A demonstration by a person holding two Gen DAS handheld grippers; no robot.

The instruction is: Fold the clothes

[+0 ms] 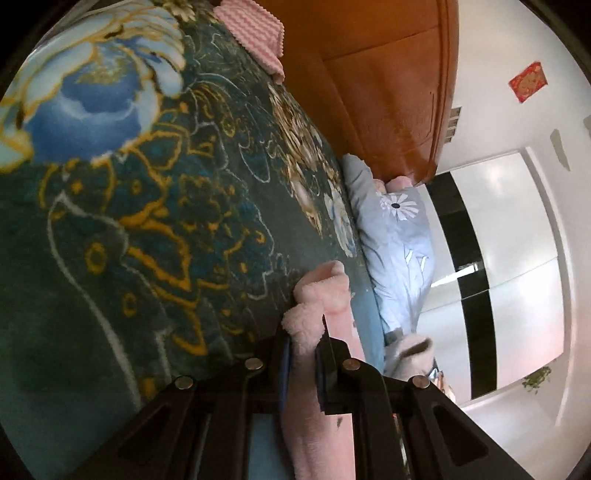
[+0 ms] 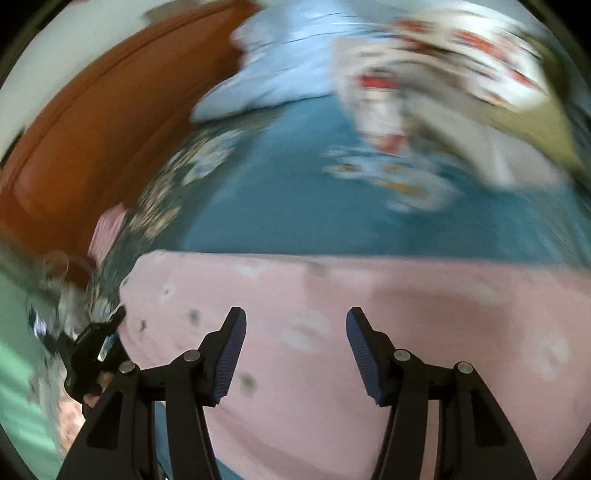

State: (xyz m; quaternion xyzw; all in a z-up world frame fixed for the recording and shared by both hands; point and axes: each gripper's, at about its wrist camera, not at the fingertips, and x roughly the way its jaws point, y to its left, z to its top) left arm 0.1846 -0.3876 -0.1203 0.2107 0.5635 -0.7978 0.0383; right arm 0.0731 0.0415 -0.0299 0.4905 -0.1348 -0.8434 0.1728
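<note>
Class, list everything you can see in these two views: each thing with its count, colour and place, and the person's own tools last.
Garment: one, pink fleece, spread on the bed, an edge pinched in the left claw.
Blanket: one, dark green with blue and gold flowers, on the bed.
Towel: one, pink ribbed, folded by the headboard.
Headboard: one, orange-brown wood.
Pillow: one, pale blue, daisy print.
Quilt: one, white with red, blurred.
Left claw: black, shut on the garment.
Right claw: black, open above the garment.
</note>
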